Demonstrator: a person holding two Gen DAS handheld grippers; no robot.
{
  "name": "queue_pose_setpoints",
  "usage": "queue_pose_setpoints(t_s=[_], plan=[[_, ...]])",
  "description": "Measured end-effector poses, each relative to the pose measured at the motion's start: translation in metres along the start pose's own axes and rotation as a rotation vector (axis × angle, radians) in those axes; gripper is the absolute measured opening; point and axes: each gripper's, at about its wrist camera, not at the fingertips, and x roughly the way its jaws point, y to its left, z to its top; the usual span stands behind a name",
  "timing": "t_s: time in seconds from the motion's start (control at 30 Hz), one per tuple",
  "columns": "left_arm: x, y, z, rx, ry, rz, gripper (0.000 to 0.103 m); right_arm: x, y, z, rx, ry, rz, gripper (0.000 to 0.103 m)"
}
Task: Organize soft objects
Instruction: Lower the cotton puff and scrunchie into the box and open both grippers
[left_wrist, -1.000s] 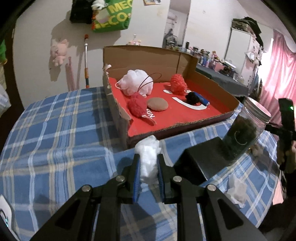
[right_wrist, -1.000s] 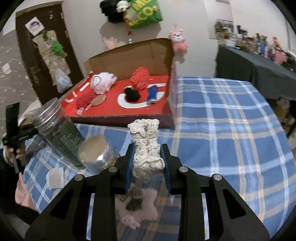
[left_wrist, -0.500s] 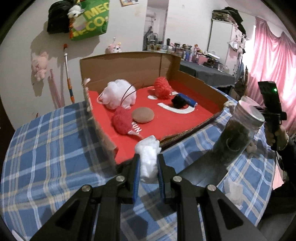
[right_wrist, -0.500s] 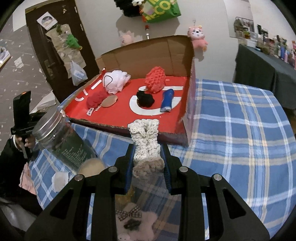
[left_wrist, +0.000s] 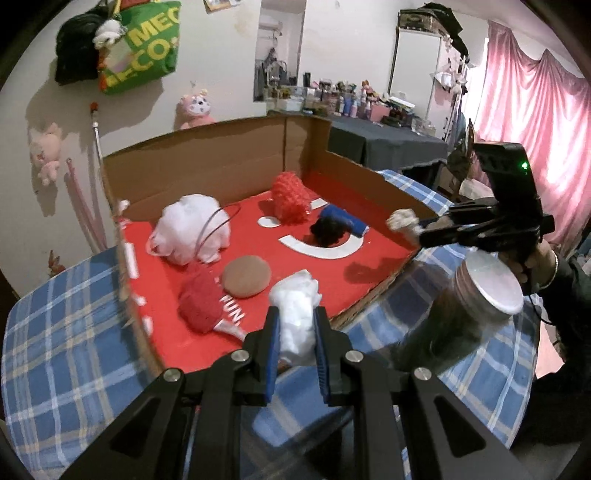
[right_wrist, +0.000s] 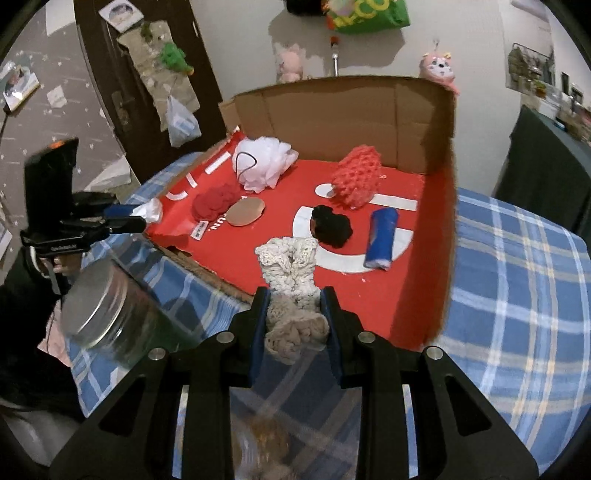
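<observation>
Behind the left tool (left_wrist: 295, 343), white wad's (left_wrist: 297, 314) lower part hidden.

Blue and white checked tablecloth (right_wrist: 517, 295), red box floor (right_wrist: 406, 291), brown cardboard walls (left_wrist: 207, 173), white puff (left_wrist: 192, 232), blue roll (right_wrist: 382, 236), pink curtain (left_wrist: 535, 110)

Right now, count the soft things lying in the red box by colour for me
White: 1, the mesh puff
Red: 2, the knit piece and the flat pom
Brown: 1, the round pad
Black: 1, the fuzzy ball
Blue: 1, the roll
Total: 6
</observation>
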Motion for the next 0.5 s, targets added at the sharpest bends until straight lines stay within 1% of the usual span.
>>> queue_pose_setpoints(t_s=[0.07,0.17,0.23,0.33,0.4,0.5], plan=[[0.011,-0.003,0.009,-0.002,0.028,0.0,0.018,0.012,0.003,0.008,-0.014,0.03,-0.007,0.027],[0.031,-0.006,0.02,-0.014,0.089,0.004,0.019,0.031,0.006,0.017,-0.031,0.078,-0.03,0.027],[0.045,-0.006,0.024,-0.02,0.136,0.019,0.019,0.039,0.005,0.02,-0.03,0.105,-0.04,0.027],[0.065,-0.002,0.029,-0.037,0.203,0.036,0.019,0.053,0.004,0.027,-0.029,0.158,-0.077,0.027],[0.074,0.0,0.032,-0.039,0.229,0.057,0.019,0.059,0.003,0.03,-0.031,0.185,-0.088,0.027],[0.083,0.002,0.036,-0.045,0.258,0.06,0.019,0.069,0.0,0.033,-0.034,0.23,-0.107,0.027]])
